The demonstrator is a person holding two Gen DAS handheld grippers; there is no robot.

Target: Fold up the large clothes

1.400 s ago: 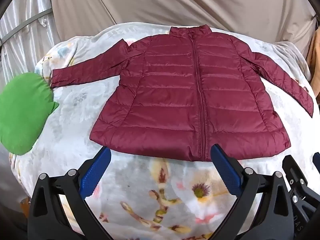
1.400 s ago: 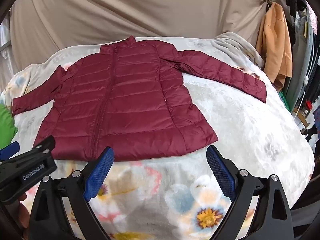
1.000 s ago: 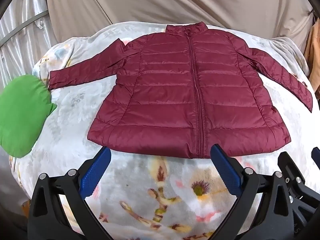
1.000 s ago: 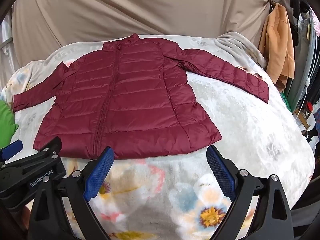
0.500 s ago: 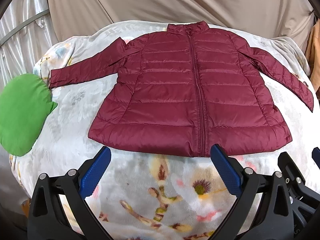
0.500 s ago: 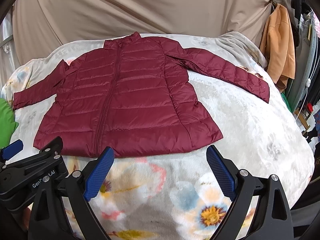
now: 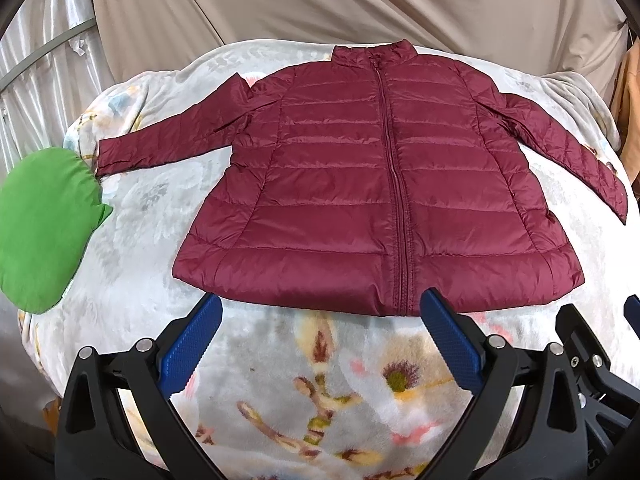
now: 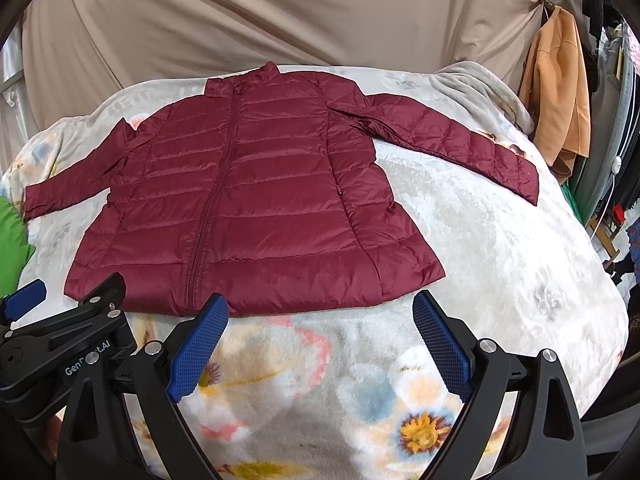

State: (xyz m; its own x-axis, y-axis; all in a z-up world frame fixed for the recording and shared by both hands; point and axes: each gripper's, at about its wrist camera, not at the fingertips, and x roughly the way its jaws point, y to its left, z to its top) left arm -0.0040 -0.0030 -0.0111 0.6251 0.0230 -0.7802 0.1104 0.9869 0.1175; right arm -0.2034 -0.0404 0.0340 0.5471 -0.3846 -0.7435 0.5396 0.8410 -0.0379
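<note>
While jacket (image 7: 360,200) lies flat on blanket (image 7: 280,380), both grippers (image 7: 320,308) (image 8: 320,308) wide, empty.

maroon jacket (image 8: 256,200) flat, zipped, on floral blanket (image 8: 500,264) | right tongs (image 8: 320,312) agape, empty

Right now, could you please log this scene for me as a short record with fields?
garment: maroon jacket, flat, zipped, front up
sleeves: both spread out to the sides, unfolded
surface: floral blanket
left gripper: open, empty, near the hem
right gripper: open, empty, near the hem
nearby: green cloth beside one cuff; orange coat hanging at the far side
folds done: none
</note>
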